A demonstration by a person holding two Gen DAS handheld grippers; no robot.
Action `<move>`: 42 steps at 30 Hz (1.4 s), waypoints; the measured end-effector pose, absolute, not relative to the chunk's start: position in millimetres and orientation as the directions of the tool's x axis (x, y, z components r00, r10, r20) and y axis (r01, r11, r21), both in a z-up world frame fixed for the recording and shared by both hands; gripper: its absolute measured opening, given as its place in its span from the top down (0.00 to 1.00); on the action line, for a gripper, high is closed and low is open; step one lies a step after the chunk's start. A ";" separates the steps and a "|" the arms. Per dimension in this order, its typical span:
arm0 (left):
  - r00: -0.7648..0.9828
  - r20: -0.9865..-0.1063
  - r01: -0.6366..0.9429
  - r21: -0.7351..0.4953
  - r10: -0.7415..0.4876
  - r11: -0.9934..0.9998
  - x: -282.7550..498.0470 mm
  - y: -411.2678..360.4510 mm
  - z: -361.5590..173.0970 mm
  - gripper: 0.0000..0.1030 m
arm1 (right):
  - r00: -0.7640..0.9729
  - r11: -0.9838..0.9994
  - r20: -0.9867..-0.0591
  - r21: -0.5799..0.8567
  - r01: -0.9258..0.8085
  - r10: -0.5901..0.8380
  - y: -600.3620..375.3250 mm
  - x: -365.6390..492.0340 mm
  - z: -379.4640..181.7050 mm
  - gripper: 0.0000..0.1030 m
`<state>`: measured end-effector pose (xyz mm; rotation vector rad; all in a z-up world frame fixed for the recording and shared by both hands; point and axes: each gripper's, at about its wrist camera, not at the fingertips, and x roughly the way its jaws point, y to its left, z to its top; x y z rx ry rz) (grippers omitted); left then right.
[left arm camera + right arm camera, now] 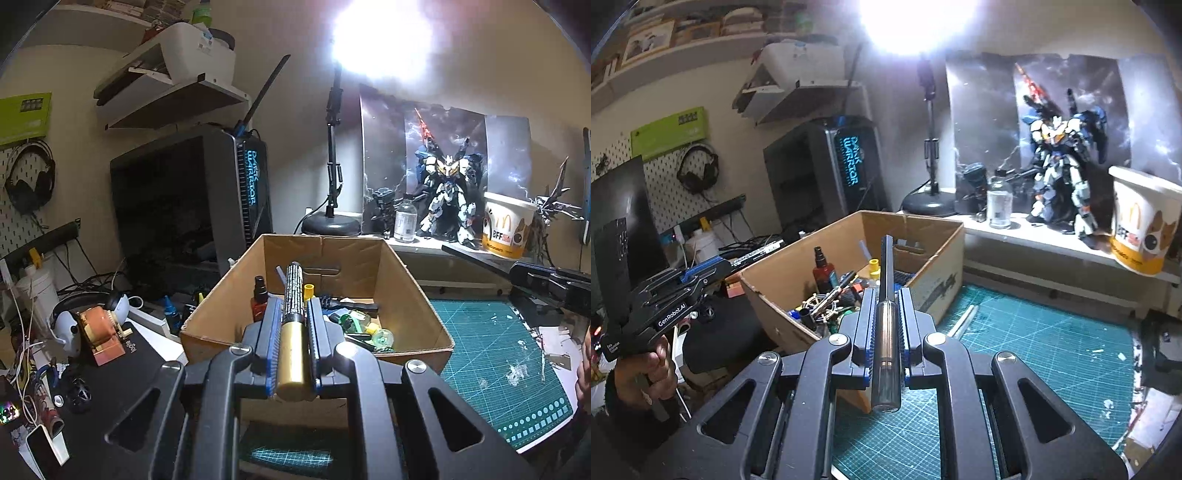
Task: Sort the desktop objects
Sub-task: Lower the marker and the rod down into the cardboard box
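My left gripper [293, 303] is shut on a gold marker with a black patterned cap [293, 325], held over the near edge of an open cardboard box [413, 291]. My right gripper [886, 291] is shut on a dark slim pen [886, 325], held above the box's near right corner [938, 280]. The box holds several small items, among them a red spray bottle [823, 271] and a yellow cap [874, 266]. The left gripper also shows at the left of the right wrist view [698, 275].
A green cutting mat [1052, 354] lies right of the box with a white tube [964, 317] on it. A shelf behind holds a robot model [1063, 162], a clear bottle [999, 203], a paper bucket [1141, 229] and a lamp base [929, 205]. A PC tower [827, 166] stands at back left.
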<state>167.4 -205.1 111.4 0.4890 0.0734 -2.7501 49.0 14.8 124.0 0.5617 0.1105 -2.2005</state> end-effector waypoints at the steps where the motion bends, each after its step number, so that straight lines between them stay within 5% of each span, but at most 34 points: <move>1: -0.879 -0.345 0.347 0.009 -0.329 -0.938 168.2 -206.3 111.3 0.86 | -0.541 -0.639 -0.434 0.110 0.762 -0.720 12.6 49.2 123.3 0.89; 34: -0.856 -0.457 0.278 -0.013 -0.242 -0.960 126.5 -228.7 125.3 0.86 | -0.339 -0.473 -0.469 0.201 0.858 -0.815 -10.5 18.9 118.3 0.89; 42: -0.796 -0.574 0.226 0.012 -0.192 -0.974 64.6 -238.7 141.1 0.86 | -0.316 -0.457 -0.520 0.166 0.874 -0.794 -54.4 -19.1 135.7 0.89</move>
